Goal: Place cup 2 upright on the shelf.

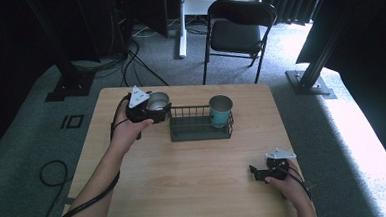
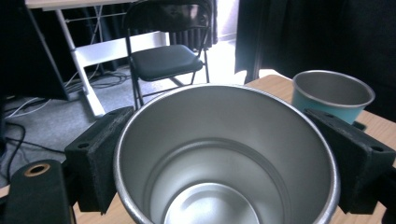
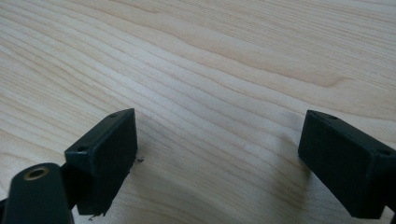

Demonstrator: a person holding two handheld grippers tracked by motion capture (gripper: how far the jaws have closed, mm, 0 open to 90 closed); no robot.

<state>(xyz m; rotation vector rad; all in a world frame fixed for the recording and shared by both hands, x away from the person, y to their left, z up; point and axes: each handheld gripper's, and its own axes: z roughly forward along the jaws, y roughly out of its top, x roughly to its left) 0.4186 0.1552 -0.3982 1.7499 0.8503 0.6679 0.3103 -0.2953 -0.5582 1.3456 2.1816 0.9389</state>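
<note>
A silver metal cup [image 1: 157, 101] stands upright at the left end of a black wire rack [image 1: 197, 130], at the far left of the wooden table [image 1: 184, 174]. My left gripper [image 1: 148, 111] is shut on it. In the left gripper view both jaws press the outside wall of the silver cup [image 2: 224, 154], which is empty inside. A teal cup [image 1: 221, 110] stands in the right end of the rack; the teal cup [image 2: 332, 93] is beyond the silver one. My right gripper [image 1: 257, 173] rests open low over the table's front right, its jaws wide apart over bare wood [image 3: 217, 93].
Behind the table stand a black folding chair [image 1: 237, 31] and a white desk leg [image 1: 181, 29]. Black frame posts with base plates [image 1: 309, 80] flank the table on grey carpet. A cable [image 1: 51, 173] loops on the floor at the left.
</note>
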